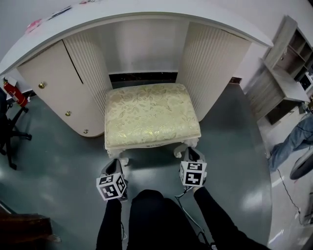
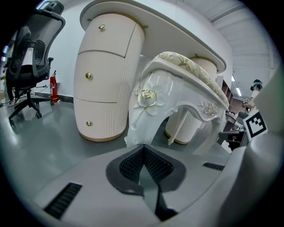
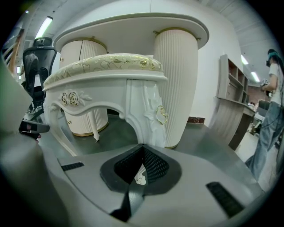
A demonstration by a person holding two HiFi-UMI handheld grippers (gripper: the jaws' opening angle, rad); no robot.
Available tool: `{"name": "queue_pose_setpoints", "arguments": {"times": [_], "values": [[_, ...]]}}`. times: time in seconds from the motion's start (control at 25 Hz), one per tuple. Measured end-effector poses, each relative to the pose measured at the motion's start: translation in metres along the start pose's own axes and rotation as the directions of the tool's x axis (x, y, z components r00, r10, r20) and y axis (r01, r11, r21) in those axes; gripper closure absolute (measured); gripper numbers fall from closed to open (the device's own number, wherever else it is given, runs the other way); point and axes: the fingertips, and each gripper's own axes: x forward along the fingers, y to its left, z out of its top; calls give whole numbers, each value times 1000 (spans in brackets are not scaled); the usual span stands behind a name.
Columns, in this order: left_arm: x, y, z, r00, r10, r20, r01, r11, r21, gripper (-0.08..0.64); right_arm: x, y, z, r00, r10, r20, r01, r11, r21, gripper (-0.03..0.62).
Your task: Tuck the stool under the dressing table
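Note:
The stool point(image 1: 151, 114), white with a gold floral cushion, stands in the knee gap of the white dressing table point(image 1: 146, 12), its front part sticking out. My left gripper point(image 1: 116, 168) is low at the front left leg point(image 2: 144, 111); its jaws are shut, with the tips point(image 2: 143, 148) right at the leg's foot and nothing seen between them. My right gripper point(image 1: 191, 157) is at the front right leg point(image 3: 144, 111), where its jaws point(image 3: 142, 153) are shut with the leg's white scroll foot point(image 3: 140, 177) between the pads.
The table's drawer pedestal point(image 1: 58, 88) flanks the stool on the left and a ribbed pedestal point(image 1: 210, 63) on the right. A black office chair point(image 2: 29, 57) and a fire extinguisher point(image 1: 14, 93) stand left. A grey shelf desk point(image 1: 281, 78) and a person's legs point(image 1: 293, 141) are right.

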Motion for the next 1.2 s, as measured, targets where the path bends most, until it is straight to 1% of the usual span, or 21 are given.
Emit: {"name": "queue_pose_setpoints", "arguments": {"times": [0.12, 0.36, 0.48, 0.72, 0.92, 1.0, 1.12, 1.2], "values": [[1, 1, 3, 1000, -4, -3, 4, 1000, 9, 552, 0, 1, 2, 1000, -2, 4, 2, 1000, -6, 588], [23, 9, 19, 1000, 10, -12, -10, 1000, 18, 552, 23, 6, 21, 1000, 14, 21, -14, 1000, -14, 588], [37, 15, 35, 999, 13, -31, -12, 1000, 11, 552, 34, 10, 37, 1000, 11, 7, -11, 1000, -20, 588], [50, 18, 43, 999, 11, -40, -11, 1000, 0, 552, 42, 13, 43, 1000, 12, 3, -12, 1000, -27, 588], [66, 22, 58, 998, 12, -54, -13, 1000, -12, 552, 57, 13, 56, 1000, 3, -14, -3, 1000, -26, 588], [72, 24, 58, 997, 11, -72, -12, 1000, -12, 552, 60, 15, 59, 1000, 8, -15, -8, 1000, -25, 588], [78, 20, 48, 995, 1, -105, -1, 1000, 0, 552, 59, 15, 57, 1000, 5, 3, -5, 1000, -27, 588], [80, 17, 48, 995, 9, -97, -8, 1000, 9, 552, 59, 14, 56, 1000, 1, 2, -1, 1000, -26, 588]]}}
